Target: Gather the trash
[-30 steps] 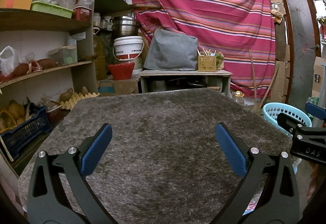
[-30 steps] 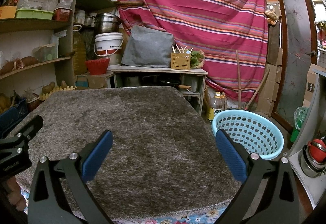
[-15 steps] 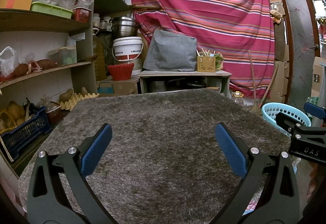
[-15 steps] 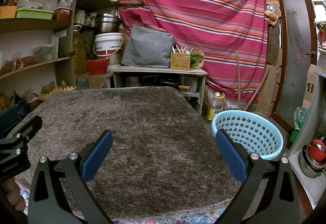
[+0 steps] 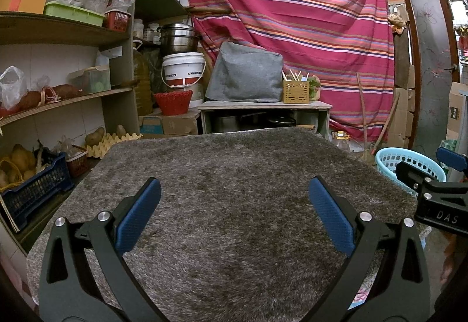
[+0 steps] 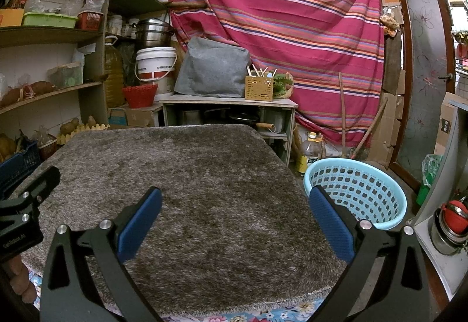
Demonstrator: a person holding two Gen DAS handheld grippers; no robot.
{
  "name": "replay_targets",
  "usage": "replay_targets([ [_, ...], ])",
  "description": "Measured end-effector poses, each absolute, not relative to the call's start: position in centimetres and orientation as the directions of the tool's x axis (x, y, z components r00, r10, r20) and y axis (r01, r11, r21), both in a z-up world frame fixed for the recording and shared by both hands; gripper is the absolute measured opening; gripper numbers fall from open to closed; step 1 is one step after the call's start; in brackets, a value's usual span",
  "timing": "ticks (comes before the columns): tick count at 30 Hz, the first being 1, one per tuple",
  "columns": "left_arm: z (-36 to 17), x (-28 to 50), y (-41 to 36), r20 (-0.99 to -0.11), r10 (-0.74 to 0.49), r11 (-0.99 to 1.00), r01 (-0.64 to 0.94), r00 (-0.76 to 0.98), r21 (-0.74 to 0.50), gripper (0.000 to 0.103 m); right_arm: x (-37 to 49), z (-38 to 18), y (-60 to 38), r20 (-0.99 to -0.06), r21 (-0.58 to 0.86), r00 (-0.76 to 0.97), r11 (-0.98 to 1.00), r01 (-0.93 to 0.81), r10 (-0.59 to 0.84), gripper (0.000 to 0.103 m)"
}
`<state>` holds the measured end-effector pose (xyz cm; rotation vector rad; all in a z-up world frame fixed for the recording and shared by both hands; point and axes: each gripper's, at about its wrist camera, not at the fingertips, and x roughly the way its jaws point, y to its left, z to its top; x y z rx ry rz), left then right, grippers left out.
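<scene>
The left gripper [image 5: 234,215] is held level and points forward, its two blue-padded fingers [image 5: 137,215] spread wide with nothing between them. The right gripper [image 6: 235,215] has the same pose, also wide apart and holding nothing. Both are side by side at about the same height. Fingers of the person's left hand [image 6: 22,282] show under the left gripper's body.

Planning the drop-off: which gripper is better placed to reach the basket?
Right. The basket sits just beyond the right gripper, off the rug's right edge; from the left gripper it lies far right.
</scene>
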<state>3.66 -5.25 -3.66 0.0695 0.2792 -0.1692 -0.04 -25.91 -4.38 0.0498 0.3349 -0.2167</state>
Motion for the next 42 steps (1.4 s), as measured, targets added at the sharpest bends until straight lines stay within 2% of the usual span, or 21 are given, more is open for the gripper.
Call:
replay_targets([
  [42, -3.95, 3.74, -5.18, -0.281, -0.156, 0.983, 0.176, 0.947, 0.047, 0.098, 0.2, -4.93, -26.32, -0.335, 0.011, 0.921, 0.977, 0.214, -0.198, 0.099],
])
